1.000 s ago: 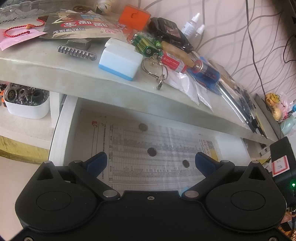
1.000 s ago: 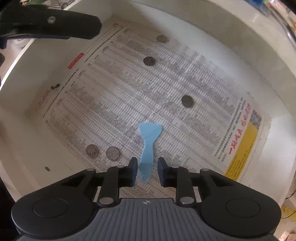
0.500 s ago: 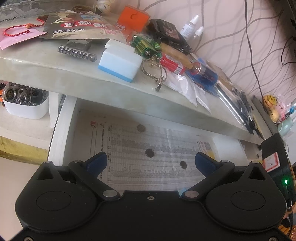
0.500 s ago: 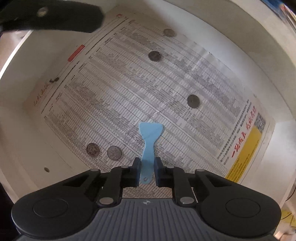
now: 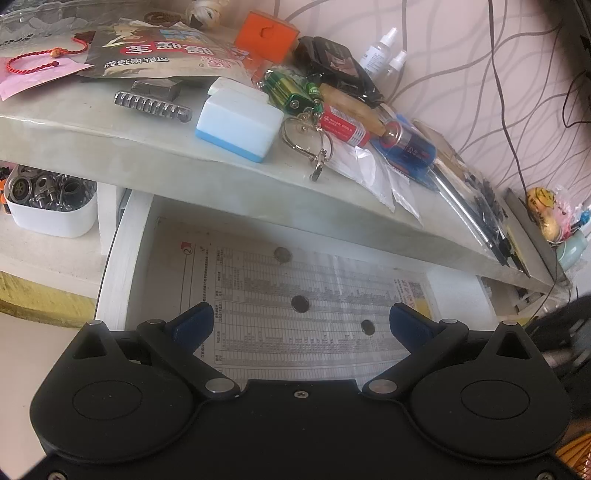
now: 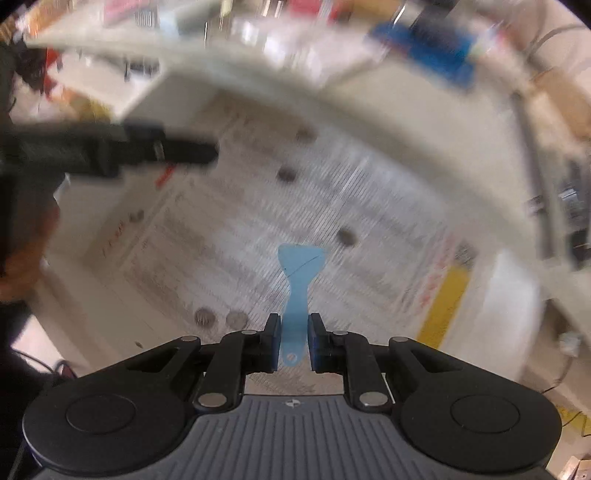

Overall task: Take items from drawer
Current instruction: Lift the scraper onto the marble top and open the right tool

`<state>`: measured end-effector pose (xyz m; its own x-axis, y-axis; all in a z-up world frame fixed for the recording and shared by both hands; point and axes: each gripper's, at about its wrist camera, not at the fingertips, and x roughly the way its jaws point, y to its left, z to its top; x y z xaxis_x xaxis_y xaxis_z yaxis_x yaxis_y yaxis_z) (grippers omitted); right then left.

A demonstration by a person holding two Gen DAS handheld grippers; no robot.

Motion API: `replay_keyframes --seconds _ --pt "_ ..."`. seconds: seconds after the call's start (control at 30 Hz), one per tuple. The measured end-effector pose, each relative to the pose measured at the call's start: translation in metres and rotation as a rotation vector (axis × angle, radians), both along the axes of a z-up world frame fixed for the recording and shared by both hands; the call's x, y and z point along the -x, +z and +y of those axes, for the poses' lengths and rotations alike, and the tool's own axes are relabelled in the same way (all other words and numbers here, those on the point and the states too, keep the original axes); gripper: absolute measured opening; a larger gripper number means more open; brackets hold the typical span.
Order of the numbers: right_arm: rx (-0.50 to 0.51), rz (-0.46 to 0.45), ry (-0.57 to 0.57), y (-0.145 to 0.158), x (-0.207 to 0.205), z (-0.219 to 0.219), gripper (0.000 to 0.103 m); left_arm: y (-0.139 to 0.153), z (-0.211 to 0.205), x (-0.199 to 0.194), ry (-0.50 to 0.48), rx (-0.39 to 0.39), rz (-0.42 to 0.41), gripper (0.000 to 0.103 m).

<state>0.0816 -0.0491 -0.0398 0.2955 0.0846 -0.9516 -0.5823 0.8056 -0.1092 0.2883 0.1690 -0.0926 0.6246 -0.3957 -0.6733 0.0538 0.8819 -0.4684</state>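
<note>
In the blurred right wrist view my right gripper [image 6: 293, 341] is shut on the handle of a light blue plastic scraper [image 6: 297, 280], which hangs clear above the open white drawer [image 6: 122, 295]. The drawer floor is lined with printed paper [image 6: 229, 236] and several coins [image 6: 204, 316] lie on it. My left gripper [image 5: 301, 323] stands open over the drawer's front, nothing between its fingers; three coins [image 5: 300, 303] show on the printed liner [image 5: 258, 306] beyond it. The left gripper also appears as a dark shape [image 6: 110, 149] at the left of the right wrist view.
The grey tabletop [image 5: 92, 122] above the drawer is crowded: a white and blue box [image 5: 238, 123], batteries [image 5: 345, 125], a key ring [image 5: 308, 138], a snack bag [image 5: 162, 55], an orange block [image 5: 266, 35]. A white tub of metal parts [image 5: 51, 203] sits at the left.
The right gripper closed on the scraper's handle and lifted it off the drawer floor; the view pulled back and now shows the tabletop. The left gripper stayed put.
</note>
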Motion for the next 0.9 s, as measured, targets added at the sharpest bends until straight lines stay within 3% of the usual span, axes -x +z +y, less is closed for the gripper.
replay_keyframes --seconds 0.17,0.27,0.4,0.63,0.9 --pt "-0.001 -0.173 -0.085 0.05 -0.018 -0.025 0.018 0.0 0.0 0.0 -0.001 -0.003 0.001 0.103" --pt "0.023 -0.246 -0.153 0.06 -0.037 -0.045 0.018 0.0 0.001 0.0 0.001 0.003 0.0 0.103" --pt "0.045 -0.274 -0.201 0.064 -0.065 -0.061 0.018 0.0 0.001 0.0 0.006 0.003 0.0 0.103" --pt "0.112 -0.298 -0.187 0.053 -0.096 -0.059 0.018 0.0 0.001 0.001 0.008 0.0 0.002 0.103" --pt "0.109 -0.311 -0.192 0.048 -0.103 -0.059 0.021 0.001 0.002 0.001 0.007 0.006 -0.001 0.103"
